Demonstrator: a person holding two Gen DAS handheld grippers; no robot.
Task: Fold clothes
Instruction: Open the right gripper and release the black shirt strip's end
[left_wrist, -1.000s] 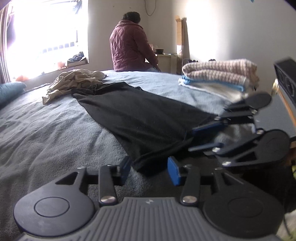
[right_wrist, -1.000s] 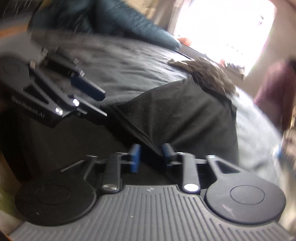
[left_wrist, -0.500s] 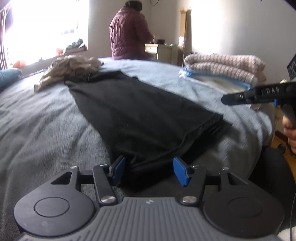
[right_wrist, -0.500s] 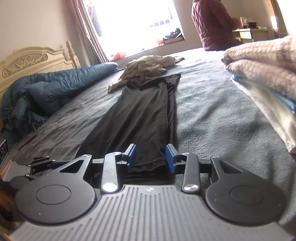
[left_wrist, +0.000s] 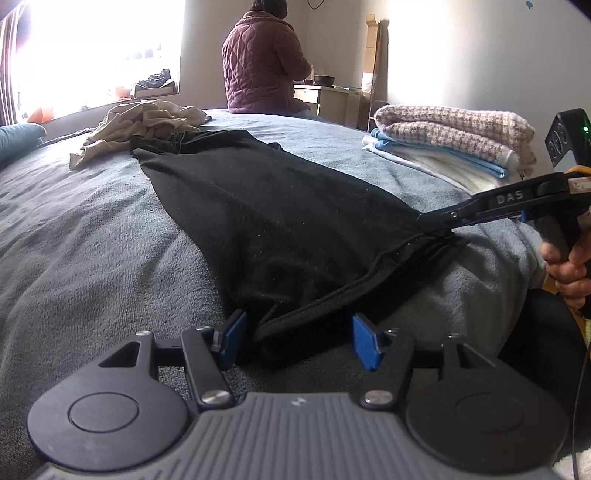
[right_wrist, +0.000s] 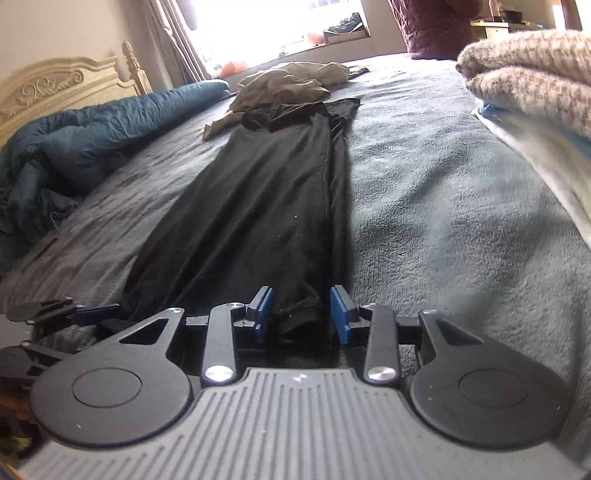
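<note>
A long black garment (left_wrist: 280, 221) lies flat on the grey-blue bed, stretching away from me. My left gripper (left_wrist: 297, 341) is open at the garment's near left corner, and the bunched hem lies between its blue pads (left_wrist: 231, 338). My right gripper (right_wrist: 301, 315) is also open, with the near right corner of the black garment (right_wrist: 258, 206) between its pads. From the left wrist view, the right gripper (left_wrist: 437, 221) reaches in from the right, its tips at the wrinkled hem, held by a hand (left_wrist: 567, 273). The left gripper (right_wrist: 85, 314) shows low at the left edge of the right wrist view.
A crumpled beige garment (left_wrist: 140, 125) lies beyond the black one's far end. A folded stack of clothes (left_wrist: 450, 140) sits on the bed's right side. A person in a maroon quilted jacket (left_wrist: 262, 62) sits at the far edge. A blue duvet (right_wrist: 74, 147) is heaped near the headboard (right_wrist: 55, 88).
Both grippers have come down to the black garment's near hem. The right one swung from pointing across the bed to facing along the garment, and its jaws have widened around the corner.
</note>
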